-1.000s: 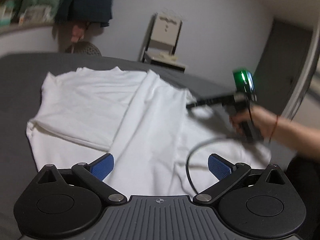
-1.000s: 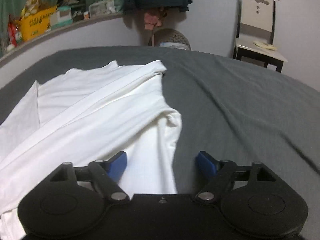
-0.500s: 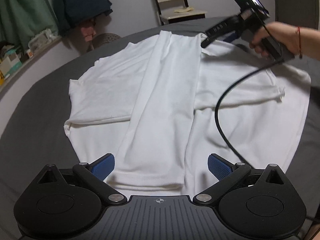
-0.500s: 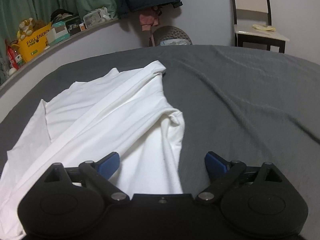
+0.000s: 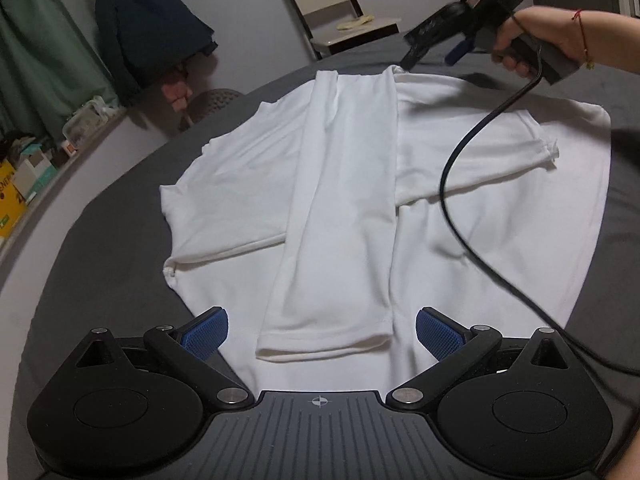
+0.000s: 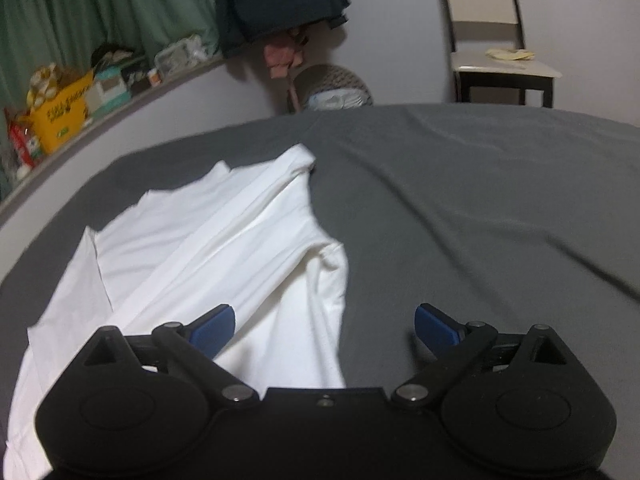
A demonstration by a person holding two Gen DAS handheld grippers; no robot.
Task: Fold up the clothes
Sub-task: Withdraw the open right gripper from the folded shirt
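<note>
The shirt's (image 5: 460,208) near hem is cut off behind the left tongs (image 5: 322,330), and its left side is lost at the right-wrist frame edge. White and long-sleeved, it is spread flat on the grey bed (image 6: 480,200), one sleeve laid straight down the middle. Both tongs are held open and empty; the right tongs (image 6: 324,326), jaws just widened, are held above the shirt's far edge.

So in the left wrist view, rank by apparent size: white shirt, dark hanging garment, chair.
1. white shirt, by far.
2. dark hanging garment.
3. chair, though both stand farther back, so true sizes stay unsure.
</note>
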